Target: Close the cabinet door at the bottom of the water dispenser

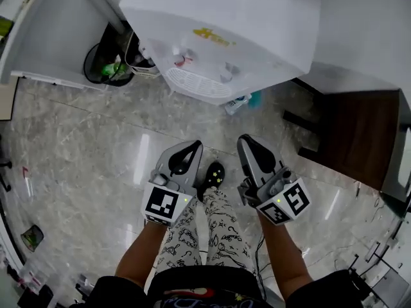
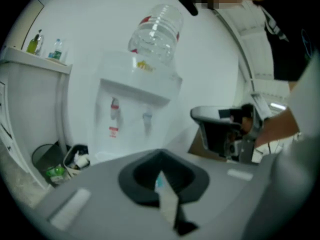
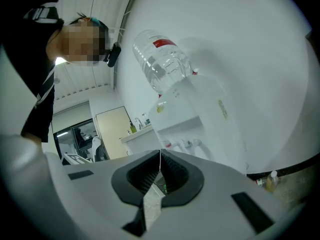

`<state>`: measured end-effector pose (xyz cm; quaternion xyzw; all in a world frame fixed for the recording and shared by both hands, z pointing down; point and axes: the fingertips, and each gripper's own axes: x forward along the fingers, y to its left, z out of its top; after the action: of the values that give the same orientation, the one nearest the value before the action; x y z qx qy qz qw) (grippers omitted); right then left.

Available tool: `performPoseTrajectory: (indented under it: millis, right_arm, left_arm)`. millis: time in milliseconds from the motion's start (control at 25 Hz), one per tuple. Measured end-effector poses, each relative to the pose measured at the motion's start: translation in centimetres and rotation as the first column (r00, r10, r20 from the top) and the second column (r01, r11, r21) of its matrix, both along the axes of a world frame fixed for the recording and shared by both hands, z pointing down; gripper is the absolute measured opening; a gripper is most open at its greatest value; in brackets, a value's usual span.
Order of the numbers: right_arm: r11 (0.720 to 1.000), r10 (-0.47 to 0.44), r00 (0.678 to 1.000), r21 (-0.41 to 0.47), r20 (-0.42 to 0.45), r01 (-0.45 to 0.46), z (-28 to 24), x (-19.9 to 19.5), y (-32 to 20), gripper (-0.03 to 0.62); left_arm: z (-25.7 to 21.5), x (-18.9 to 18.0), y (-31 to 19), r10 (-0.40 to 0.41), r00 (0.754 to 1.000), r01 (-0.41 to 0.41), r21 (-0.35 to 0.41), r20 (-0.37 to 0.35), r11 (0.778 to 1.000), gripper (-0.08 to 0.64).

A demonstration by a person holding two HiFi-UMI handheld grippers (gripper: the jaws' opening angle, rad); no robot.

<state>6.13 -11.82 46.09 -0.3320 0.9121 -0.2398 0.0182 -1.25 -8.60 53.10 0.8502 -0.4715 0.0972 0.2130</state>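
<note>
The white water dispenser (image 1: 225, 24) stands ahead of me, seen from above, with its drip grille (image 1: 196, 82) facing me. The left gripper view shows its clear bottle (image 2: 156, 28) and two taps (image 2: 115, 109). Its bottom cabinet door is hidden in every view, under the dispenser's top or behind the gripper bodies. My left gripper (image 1: 191, 147) and right gripper (image 1: 247, 141) hang side by side above the floor, short of the dispenser. Both are shut with nothing between their jaws, as the left gripper (image 2: 160, 156) and right gripper (image 3: 160, 154) views show.
A black waste bin (image 1: 106, 63) with a green item stands left of the dispenser, beside a white counter (image 1: 45, 37). Dark wooden furniture (image 1: 359, 133) is at the right. A small bottle (image 1: 241, 102) lies by the dispenser's base. A shoe (image 1: 214, 174) rests on the marble floor (image 1: 83, 165).
</note>
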Motion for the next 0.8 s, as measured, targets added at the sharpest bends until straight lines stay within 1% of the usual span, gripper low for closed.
performPoseTrajectory:
  millis: [80, 120, 240, 400, 480, 560, 600, 640, 680, 800]
  right_arm:
    - [1.0, 0.002, 1.0, 0.006, -0.006, -0.001, -3.1, -0.3, 1.2, 0.017]
    - [1.0, 0.007, 1.0, 0.016, -0.002, -0.007, -4.7, -0.5, 1.7, 0.017]
    - [0.998, 0.028, 1.0, 0.051, 0.013, -0.029, -8.8, -0.7, 2.7, 0.017]
    - [0.996, -0.001, 0.999, 0.089, 0.045, -0.003, -15.2, -1.5, 5.1, 0.017]
    - [0.992, -0.022, 1.0, 0.122, 0.022, 0.019, -17.7, -2.0, 6.3, 0.017]
    - [0.989, -0.027, 0.998, 0.146, -0.055, 0.035, -19.0, -2.5, 7.1, 0.017]
    - [0.987, -0.024, 0.996, 0.154, -0.089, 0.038, -19.5, -2.8, 7.4, 0.017]
    - [0.986, -0.021, 0.994, 0.164, -0.103, 0.038, -20.0, -3.0, 7.7, 0.017]
    - [0.984, -0.021, 0.995, 0.172, -0.099, 0.038, -20.6, -3.2, 8.1, 0.017]
    - [0.984, -0.045, 0.997, 0.166, -0.066, 0.056, -21.5, -3.8, 9.5, 0.015]
  left_arm:
    - [-3.6, -0.9, 0.6, -0.029, 1.0, 0.029, -0.017, 0.004, 0.999, -0.003]
    - [-5.4, -1.5, 0.7, -0.039, 0.999, 0.039, -0.012, 0.015, 0.999, -0.003]
    - [-11.4, -3.2, -0.2, -0.031, 0.999, 0.029, 0.066, 0.041, 0.997, -0.003]
    - [-19.8, -3.3, 1.2, 0.011, 1.0, -0.015, 0.141, 0.029, 0.99, -0.003]
    - [-23.1, -2.4, 2.6, 0.079, 0.996, -0.084, 0.176, 0.035, 0.981, -0.003]
    - [-25.6, -1.4, 4.3, 0.171, 0.984, -0.176, 0.226, 0.043, 0.958, -0.003]
    - [-26.5, -1.2, 4.9, 0.197, 0.979, -0.203, 0.249, 0.048, 0.947, -0.003]
    - [-27.1, -1.2, 5.5, 0.208, 0.977, -0.215, 0.26, 0.054, 0.941, -0.003]
    - [-27.3, -1.3, 5.9, 0.21, 0.976, -0.218, 0.26, 0.059, 0.941, -0.003]
    - [-27.3, -1.7, 6.8, 0.197, 0.979, -0.202, 0.232, 0.047, 0.951, -0.003]
